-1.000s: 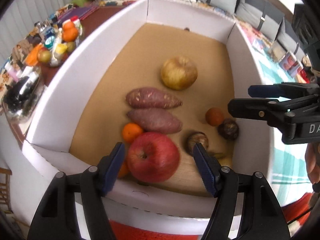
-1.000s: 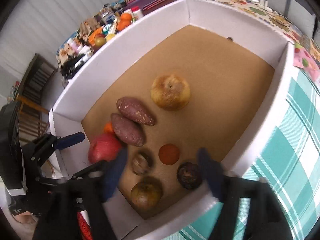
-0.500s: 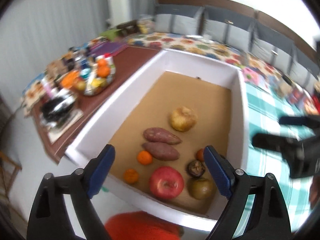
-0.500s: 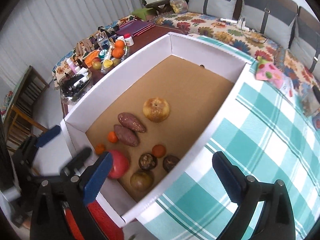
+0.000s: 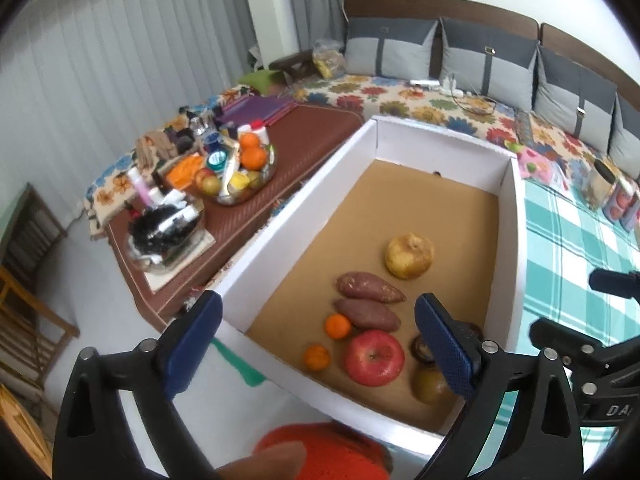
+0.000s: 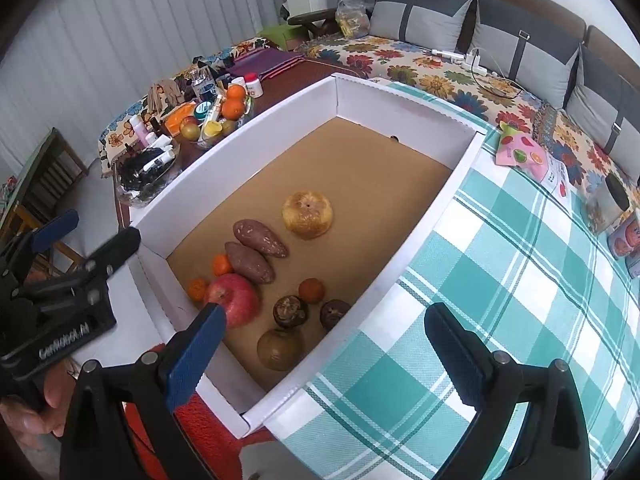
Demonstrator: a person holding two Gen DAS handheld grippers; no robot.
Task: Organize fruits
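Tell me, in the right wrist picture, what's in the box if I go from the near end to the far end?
Brown round fruit → red apple → small orange → two sweet potatoes → big yellow fruit, then bare brown floor to the box's far wall.

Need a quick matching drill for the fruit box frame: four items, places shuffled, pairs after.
Things:
1. red apple
2. yellow round fruit
3. sweet potatoes
4. brown-green fruit

Places:
A. alone, farthest into the box
B. side by side, mid-box
C. nearest the box's near wall, by the checked cloth side
D. beside two small oranges, near corner

Pairs: 1-D, 2-A, 3-B, 4-C
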